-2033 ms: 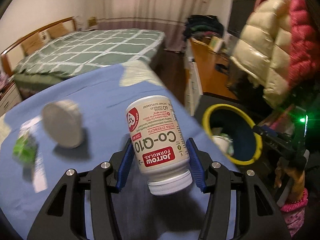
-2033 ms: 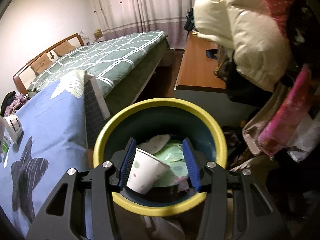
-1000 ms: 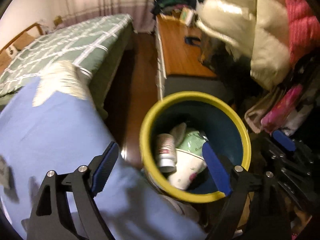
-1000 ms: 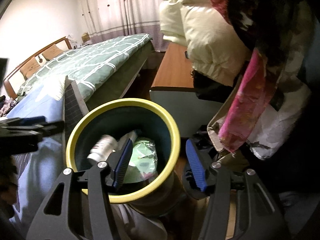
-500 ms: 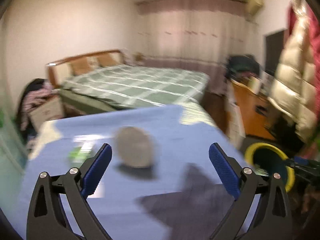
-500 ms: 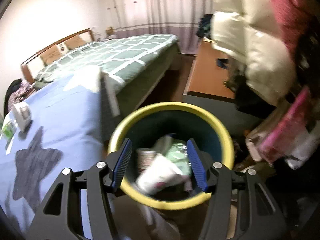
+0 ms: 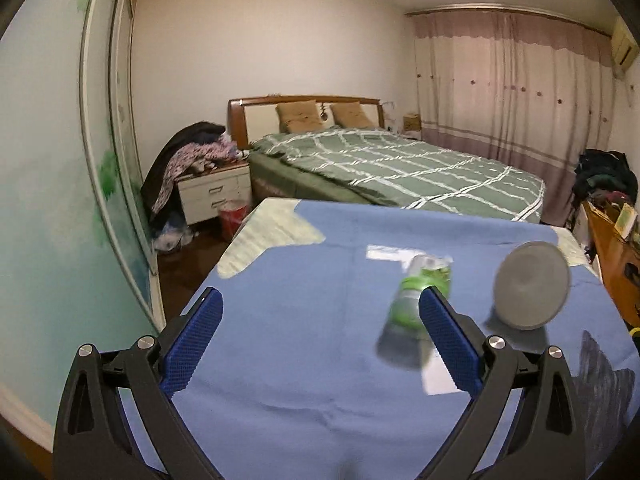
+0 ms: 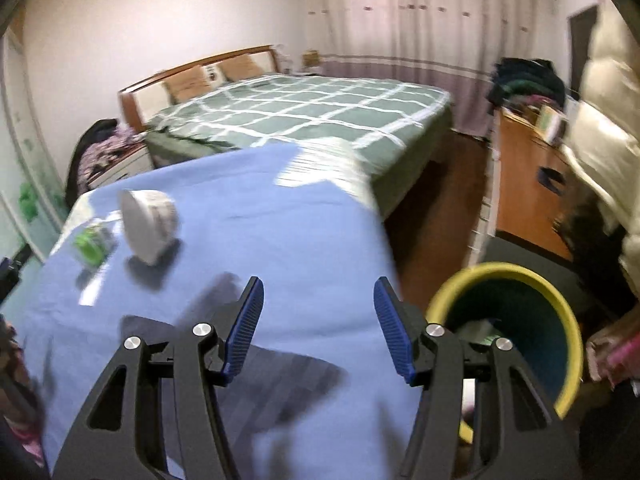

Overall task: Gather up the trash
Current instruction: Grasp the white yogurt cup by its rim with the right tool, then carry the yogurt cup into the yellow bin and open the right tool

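Note:
A green-and-clear plastic wrapper (image 7: pixel 416 300) lies on the blue cloth (image 7: pixel 304 320) of the table, just ahead of my left gripper's right finger. A grey round tub (image 7: pixel 532 284) lies on its side to the wrapper's right. My left gripper (image 7: pixel 320 334) is wide open and holds nothing. In the right wrist view the wrapper (image 8: pixel 93 245) and the tub (image 8: pixel 148 224) sit at the far left of the cloth. My right gripper (image 8: pixel 319 326) hangs open and empty over the cloth's near part. The yellow-rimmed bin (image 8: pixel 560 308) stands at lower right with trash inside.
A bed with a green checked cover (image 7: pixel 400 164) stands behind the table. A nightstand (image 7: pixel 214 196) piled with clothes and a red basket (image 7: pixel 234 218) are at the left. A wooden desk (image 8: pixel 528 184) and a hanging padded coat (image 8: pixel 604 120) are on the right.
My left gripper dropped the white bottle into the bin, opened wide and swung left over the table. My right gripper swung from above the bin to over the blue cloth.

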{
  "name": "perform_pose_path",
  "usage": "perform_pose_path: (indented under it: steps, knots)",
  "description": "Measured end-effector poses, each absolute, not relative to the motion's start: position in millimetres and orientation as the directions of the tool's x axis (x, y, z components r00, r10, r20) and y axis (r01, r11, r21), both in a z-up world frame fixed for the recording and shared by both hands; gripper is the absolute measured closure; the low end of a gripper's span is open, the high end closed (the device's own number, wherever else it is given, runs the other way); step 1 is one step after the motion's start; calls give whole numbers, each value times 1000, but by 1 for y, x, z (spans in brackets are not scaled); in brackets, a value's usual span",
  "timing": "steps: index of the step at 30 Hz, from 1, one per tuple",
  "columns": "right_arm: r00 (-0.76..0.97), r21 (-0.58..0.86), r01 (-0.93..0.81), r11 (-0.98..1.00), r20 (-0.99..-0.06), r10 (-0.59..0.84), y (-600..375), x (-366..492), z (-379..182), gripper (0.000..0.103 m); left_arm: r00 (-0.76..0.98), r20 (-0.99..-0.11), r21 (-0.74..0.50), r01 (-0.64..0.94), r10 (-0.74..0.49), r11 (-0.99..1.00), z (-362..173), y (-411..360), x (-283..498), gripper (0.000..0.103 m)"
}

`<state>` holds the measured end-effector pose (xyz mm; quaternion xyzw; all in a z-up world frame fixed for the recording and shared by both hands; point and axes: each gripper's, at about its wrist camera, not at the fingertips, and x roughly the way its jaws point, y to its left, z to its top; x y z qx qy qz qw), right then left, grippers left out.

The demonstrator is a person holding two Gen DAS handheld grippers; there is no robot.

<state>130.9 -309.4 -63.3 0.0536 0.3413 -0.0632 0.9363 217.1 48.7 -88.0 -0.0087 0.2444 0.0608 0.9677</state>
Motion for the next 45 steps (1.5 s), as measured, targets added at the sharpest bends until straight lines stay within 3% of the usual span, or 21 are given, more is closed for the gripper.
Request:
perform_pose_path:
  steps: [10, 20, 25, 27, 30, 45]
  knots:
    - [759, 33, -14, 999, -650, 32, -214, 205, -63, 48, 848, -506, 44, -160, 160, 986, -104, 53, 221, 6]
    - [719, 2, 6, 1000, -695, -3, -190, 259, -91, 48, 840, -518, 43, -162, 161, 986, -105, 45, 221, 6]
    - [717, 6, 21, 1000, -697, -11, -191, 272, -95, 62, 840, -519, 42, -157, 156, 987, -103, 43, 217, 6]
    - [715, 0, 20, 1000, -699, -14, -190, 274, -97, 80, 841, -519, 44, -156, 156, 987, -103, 42, 216, 6]
    - [714, -1, 20, 1000, -700, -15, -191, 274, -99, 97, 839, -521, 44, -154, 154, 987, -104, 42, 216, 6]
    - [756, 70, 83, 994, -654, -17, -261, 197, -67, 98, 843, -519, 43, -141, 143, 989, -104, 39, 214, 6]
